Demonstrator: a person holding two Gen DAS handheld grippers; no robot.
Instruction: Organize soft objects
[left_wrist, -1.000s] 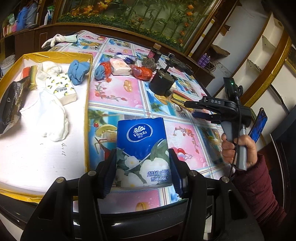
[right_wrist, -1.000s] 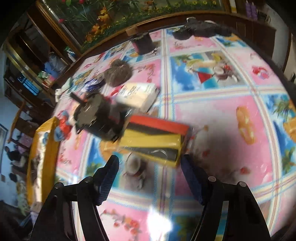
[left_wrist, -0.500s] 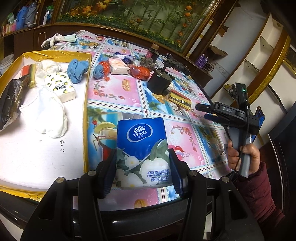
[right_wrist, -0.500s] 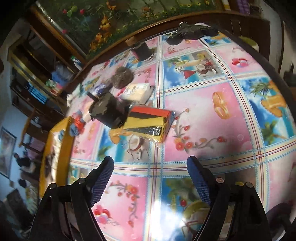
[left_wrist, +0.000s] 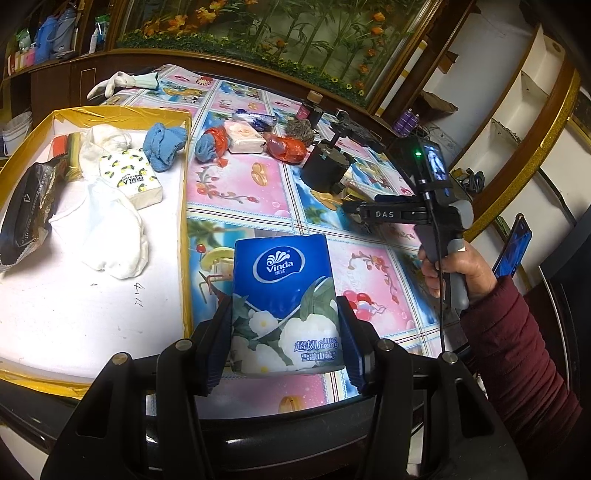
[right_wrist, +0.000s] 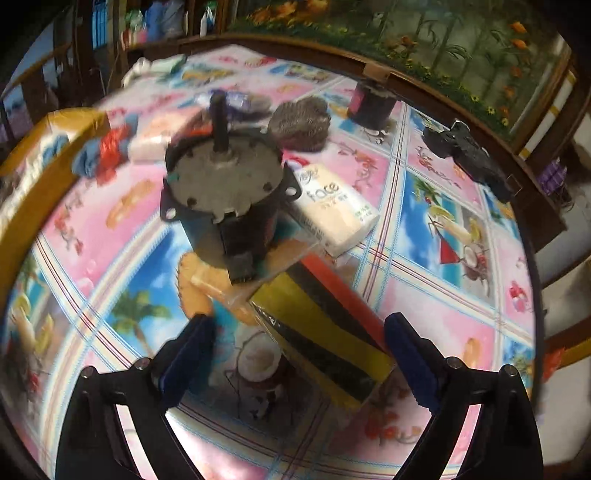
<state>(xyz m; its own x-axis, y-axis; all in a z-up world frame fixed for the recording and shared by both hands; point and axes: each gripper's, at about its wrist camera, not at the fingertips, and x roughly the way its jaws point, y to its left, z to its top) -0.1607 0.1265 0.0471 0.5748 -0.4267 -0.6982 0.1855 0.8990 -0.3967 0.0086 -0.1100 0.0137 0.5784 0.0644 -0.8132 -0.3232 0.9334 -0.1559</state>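
Cartoon-print tabletop (left_wrist: 236, 192): the left claw (left_wrist: 284, 341) squeezes a blue Vinda tissue pack (left_wrist: 284, 302), light and yielding, by its sides near the gold-edged tray (left_wrist: 183, 206); the right claw (right_wrist: 299, 354), empty, opens over a yellow-and-black sponge pack (right_wrist: 325, 332).

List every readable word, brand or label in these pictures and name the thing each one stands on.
"Vinda": blue tissue pack held in the left gripper.
"Ultra Strong": same pack, low on its front; the Chinese characters beside it I cannot read with certainty.
"DAS": body of the right gripper.
"face": white tissue pack beside the black motor; its smaller print is blurred.
Lemon-print tissue pack in the tray: print too small.
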